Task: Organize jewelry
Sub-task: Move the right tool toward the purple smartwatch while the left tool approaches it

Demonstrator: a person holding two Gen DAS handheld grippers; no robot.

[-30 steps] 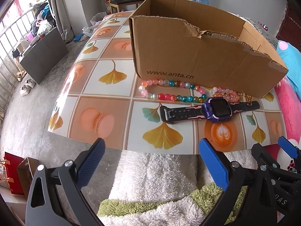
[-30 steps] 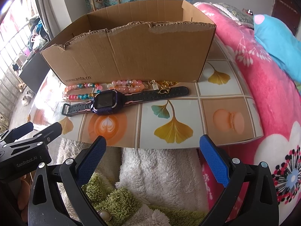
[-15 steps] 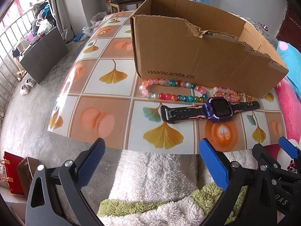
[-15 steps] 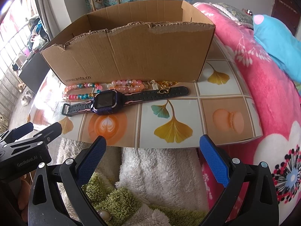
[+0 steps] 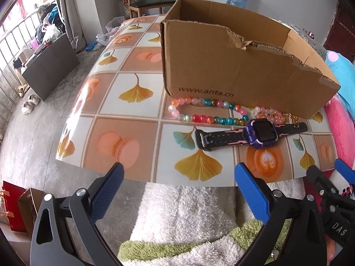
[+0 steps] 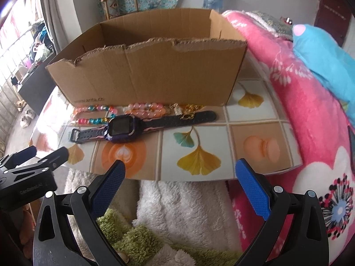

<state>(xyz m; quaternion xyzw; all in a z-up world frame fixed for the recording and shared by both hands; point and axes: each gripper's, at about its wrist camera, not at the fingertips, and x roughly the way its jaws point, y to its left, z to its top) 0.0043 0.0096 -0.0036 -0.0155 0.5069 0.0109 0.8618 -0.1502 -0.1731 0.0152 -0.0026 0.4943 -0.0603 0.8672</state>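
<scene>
A purple watch (image 5: 261, 133) with a black strap lies on the patterned table (image 5: 133, 119), in front of an open cardboard box (image 5: 233, 71). Behind it lie a multicoloured bead bracelet (image 5: 206, 112), a pink bead bracelet (image 5: 269, 113) and a small gold chain piece (image 5: 294, 118). My left gripper (image 5: 179, 177) is open and empty at the table's near edge. My right gripper (image 6: 180, 173) is open and empty at the near edge too, right of the watch (image 6: 122, 128). The box (image 6: 155, 71), pink beads (image 6: 146, 109) and gold pieces (image 6: 188, 110) also show there.
A pink floral blanket (image 6: 310, 119) and a blue plush (image 6: 326, 59) lie right of the table. White and green fluffy fabric (image 5: 188, 221) is below both grippers. A chair (image 5: 150, 2) stands behind the box. The floor drops away left of the table.
Both grippers have moved forward toward the table, so the watch and beads look closer. Nothing on the table has moved.
</scene>
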